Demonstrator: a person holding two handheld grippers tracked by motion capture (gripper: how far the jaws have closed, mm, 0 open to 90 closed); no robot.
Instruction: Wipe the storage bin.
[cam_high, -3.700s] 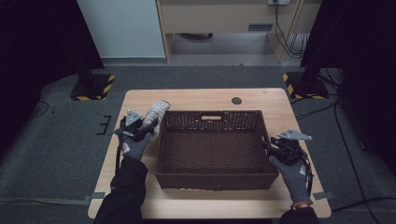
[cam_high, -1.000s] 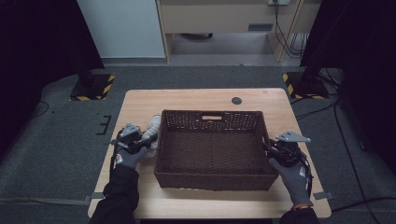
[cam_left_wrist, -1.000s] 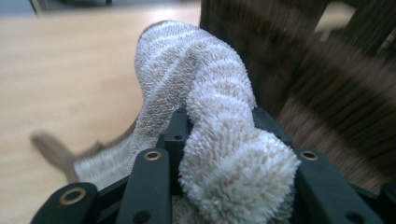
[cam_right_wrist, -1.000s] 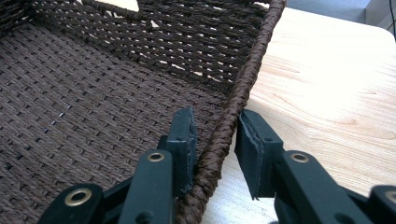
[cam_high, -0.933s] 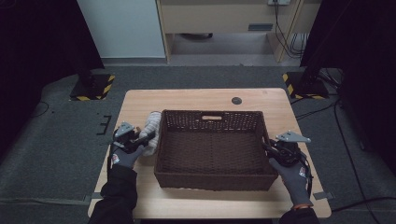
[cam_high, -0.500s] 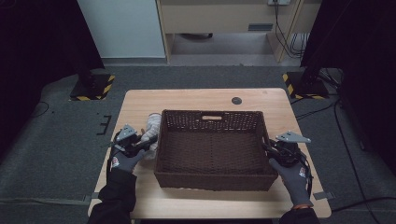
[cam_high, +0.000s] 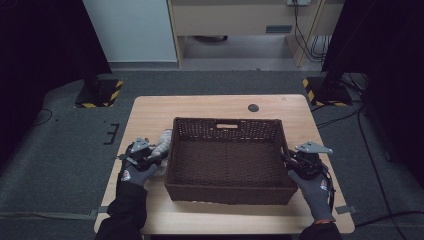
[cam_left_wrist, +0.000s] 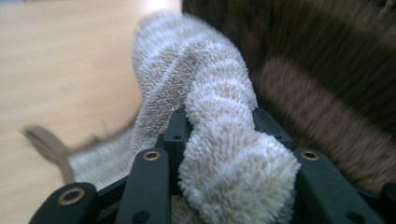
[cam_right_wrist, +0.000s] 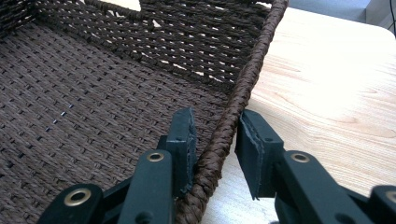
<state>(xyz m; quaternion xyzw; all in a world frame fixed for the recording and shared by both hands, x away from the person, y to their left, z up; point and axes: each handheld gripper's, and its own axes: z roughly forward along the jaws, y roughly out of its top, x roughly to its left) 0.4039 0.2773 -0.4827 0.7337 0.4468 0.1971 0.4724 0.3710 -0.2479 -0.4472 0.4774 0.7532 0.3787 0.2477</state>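
Note:
A rolled, beige-and-white striped towel (cam_high: 161, 142) lies on the wooden table (cam_high: 200, 107) against the outside of the left wall of a dark brown wicker basket (cam_high: 227, 121). My left gripper (cam_high: 152, 157) is shut on the near end of the towel (cam_left_wrist: 219, 140); in the left gripper view, the left gripper (cam_left_wrist: 219, 121) has the roll bulging out between its jaws. My right gripper (cam_high: 289, 159) straddles the basket's right rim (cam_right_wrist: 252, 70). There the right gripper (cam_right_wrist: 215, 130) has one pad inside the basket and one outside, closed on the braided edge.
The basket has nothing in it and a handle slot (cam_high: 227, 126) in its far wall. A small dark round disc (cam_high: 253, 107) is set in the table behind the basket. Bare wood runs along the table's far side and near edge.
My left gripper has carried the towel from beside the basket's far left corner down and nearer, onto the table along the left wall. The right gripper has stayed on the rim.

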